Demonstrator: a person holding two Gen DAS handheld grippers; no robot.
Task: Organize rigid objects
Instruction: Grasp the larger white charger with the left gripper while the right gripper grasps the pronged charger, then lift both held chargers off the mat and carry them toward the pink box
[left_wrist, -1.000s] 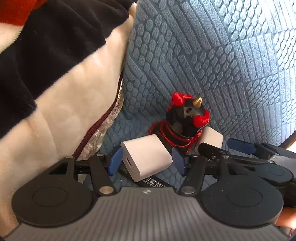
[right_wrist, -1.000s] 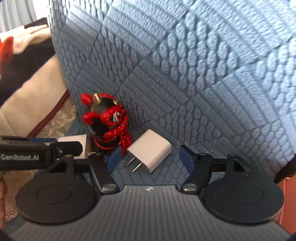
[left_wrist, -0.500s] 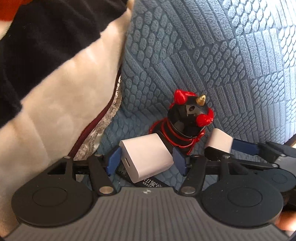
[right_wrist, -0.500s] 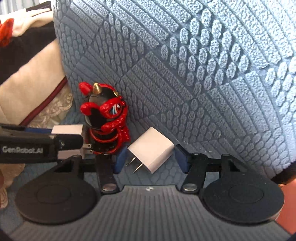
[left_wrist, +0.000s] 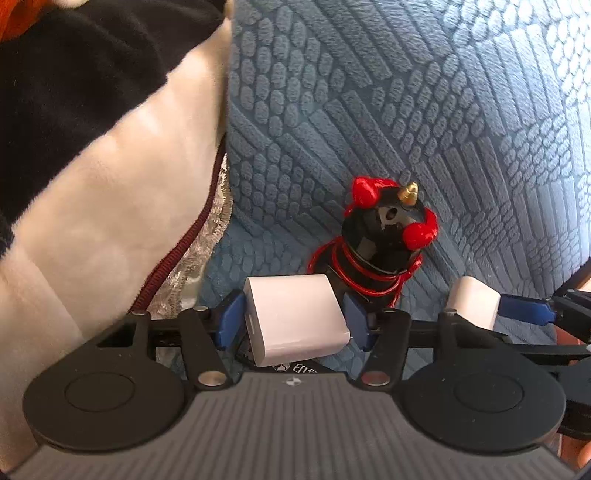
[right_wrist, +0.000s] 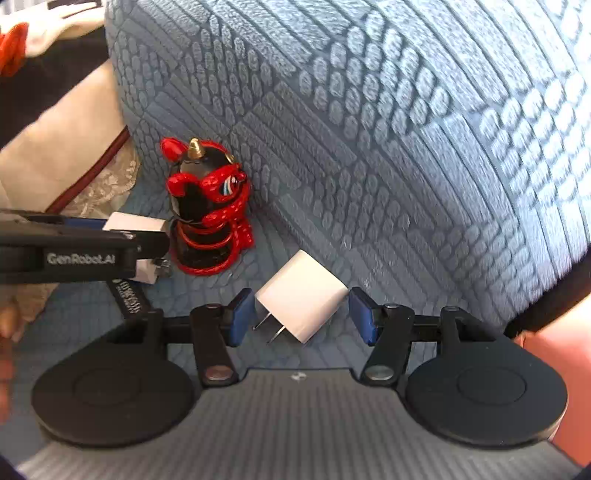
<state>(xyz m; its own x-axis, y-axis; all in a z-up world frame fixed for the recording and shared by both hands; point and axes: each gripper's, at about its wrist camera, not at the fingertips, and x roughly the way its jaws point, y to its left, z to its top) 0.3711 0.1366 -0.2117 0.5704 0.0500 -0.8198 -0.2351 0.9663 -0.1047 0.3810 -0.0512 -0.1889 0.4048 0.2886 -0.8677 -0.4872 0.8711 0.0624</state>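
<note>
Chargers: in the left wrist view, one charger (left_wrist: 295, 325) sits pinched by its flat sides in the left gripper (left_wrist: 293, 323), just before the figurine (left_wrist: 384, 240). In the right wrist view, the right gripper (right_wrist: 301, 314), jaws spread, brackets a second charger (right_wrist: 301, 295) lying right of the figurine (right_wrist: 208, 210). Light, stiff, smooth; best gripped by flat faces, clear of prongs.

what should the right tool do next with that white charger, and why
Probably close the right tool on the white charger: the plug already sits between its blue pads, and a small gap shows on the right side. The left tool already pinches its own charger.
</note>
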